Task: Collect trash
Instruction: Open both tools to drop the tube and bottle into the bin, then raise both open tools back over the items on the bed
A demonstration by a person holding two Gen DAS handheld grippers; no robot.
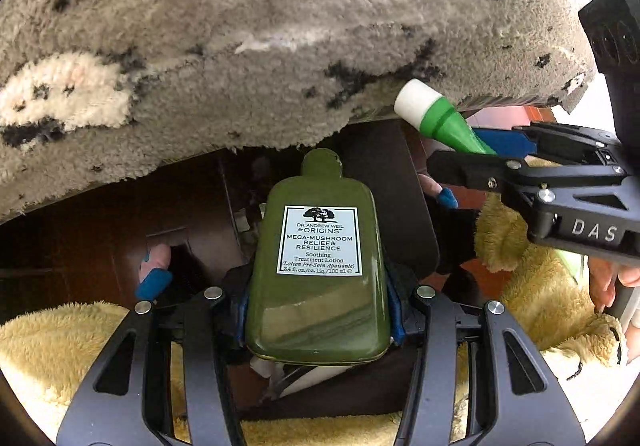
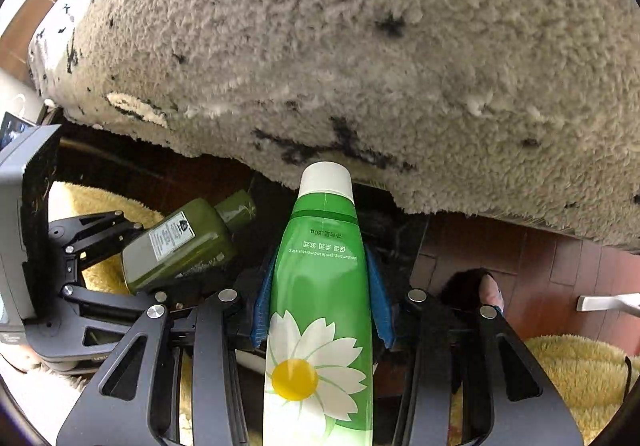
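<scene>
Low in the centre of the left wrist view: left gripper [image 1: 318, 310], blue pads clamped on both flanks of an olive-green lotion bottle [image 1: 318, 278], label facing the camera, cap pointing up the frame. At the right edge of that view: right gripper [image 1: 486, 150], black linkage marked with letters, closed on a bright green tube [image 1: 444, 122] whose white cap juts toward upper left. Filling the upper half: a shaggy grey rug [image 1: 260, 38] with black flecks and a cream patch at left. Below the rug's edge, dark brown floor [image 1: 80, 230]. Along the bottom and lower right, yellow plush fabric [image 1: 48, 350]. Beside the bottle — toes with blue nail polish [image 1: 154, 272], a second set at mid-right.

Centre of the right wrist view: the same green tube [image 2: 320, 310], daisy printed near the bottom, white cap at the top just in front of the rug's [image 2: 360, 46] edge, gripped between the right gripper's [image 2: 320, 310] blue pads. Left of centre: the olive bottle [image 2: 180, 246], tilted, cap toward upper right, pinched in the left gripper [image 2: 132, 258]. Lower right — reddish floor tiles [image 2: 540, 270] and more yellow plush [image 2: 580, 374]. Both bottles held clear of the floor, neither touching the other.
</scene>
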